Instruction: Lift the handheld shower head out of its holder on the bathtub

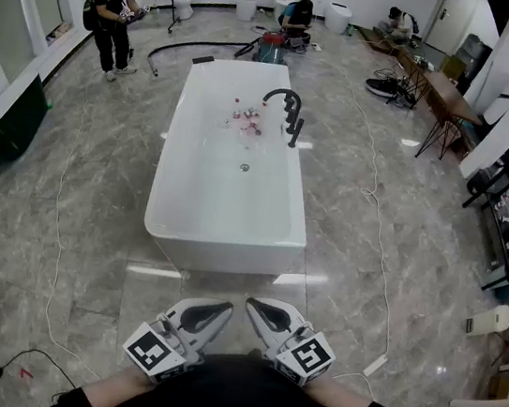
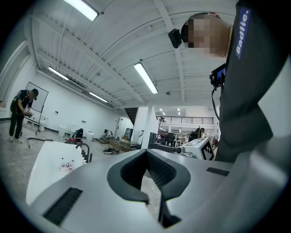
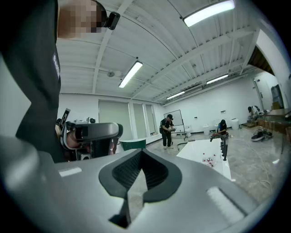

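Head view has the left gripper (image 1: 218, 311) and right gripper (image 1: 259, 310) side by side close to the body, both with jaws closed on nothing, well short of the tub (image 1: 220, 240). The shower head (image 1: 295, 134) stands in its holder on the tub's right rim, just beside the arched spout (image 1: 283, 96). If the jaws arrive closed or off-line, they would likely knock the head or catch the spout instead of gripping.

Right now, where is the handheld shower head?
In the head view, the handheld shower head stands on the right rim of the bathtub, just nearer than the black arched faucet.
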Available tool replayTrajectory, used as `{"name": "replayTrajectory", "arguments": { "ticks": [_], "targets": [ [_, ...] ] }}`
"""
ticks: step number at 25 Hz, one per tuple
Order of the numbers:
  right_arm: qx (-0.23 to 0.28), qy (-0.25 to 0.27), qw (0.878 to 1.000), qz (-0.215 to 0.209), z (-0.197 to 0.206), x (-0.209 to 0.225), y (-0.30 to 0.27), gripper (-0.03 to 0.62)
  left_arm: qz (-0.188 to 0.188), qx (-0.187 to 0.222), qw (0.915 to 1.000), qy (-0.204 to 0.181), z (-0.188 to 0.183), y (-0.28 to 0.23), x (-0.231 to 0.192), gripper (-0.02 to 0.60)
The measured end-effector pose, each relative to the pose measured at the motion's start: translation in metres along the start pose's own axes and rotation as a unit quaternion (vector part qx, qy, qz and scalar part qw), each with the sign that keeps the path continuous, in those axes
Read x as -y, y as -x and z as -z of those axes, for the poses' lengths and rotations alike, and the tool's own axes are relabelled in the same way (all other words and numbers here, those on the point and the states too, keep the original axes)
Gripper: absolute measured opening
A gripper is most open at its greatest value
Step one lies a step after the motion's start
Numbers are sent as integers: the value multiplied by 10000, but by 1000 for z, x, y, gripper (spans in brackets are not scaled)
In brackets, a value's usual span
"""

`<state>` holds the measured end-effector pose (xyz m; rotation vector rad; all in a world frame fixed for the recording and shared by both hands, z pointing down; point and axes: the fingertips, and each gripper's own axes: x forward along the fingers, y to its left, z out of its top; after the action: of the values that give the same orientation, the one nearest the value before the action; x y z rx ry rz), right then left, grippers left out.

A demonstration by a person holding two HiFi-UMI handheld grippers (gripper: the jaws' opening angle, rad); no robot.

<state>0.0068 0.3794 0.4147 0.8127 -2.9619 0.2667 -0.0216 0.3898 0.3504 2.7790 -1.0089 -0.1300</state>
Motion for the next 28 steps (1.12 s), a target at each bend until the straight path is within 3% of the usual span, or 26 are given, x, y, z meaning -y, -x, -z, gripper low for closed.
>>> {"name": "replayTrajectory", "arguments": {
  "ticks": [6, 14, 23, 28],
  "targets": [
    [39, -107, 9999, 10, 3, 2, 5, 0, 8, -174, 9998, 56, 22, 4, 2, 0],
    [144, -216, 9996, -61, 0, 4, 8, 0, -5, -230, 9997, 79, 24, -1, 6, 0],
    [199, -233, 9994, 157, -6, 38, 26, 2, -116, -230, 9997, -7, 24, -24, 12, 0],
    [288, -233, 9993, 5, 3, 52, 43, 2, -256, -199, 9995, -38, 32, -40, 25, 0]
  ]
}}
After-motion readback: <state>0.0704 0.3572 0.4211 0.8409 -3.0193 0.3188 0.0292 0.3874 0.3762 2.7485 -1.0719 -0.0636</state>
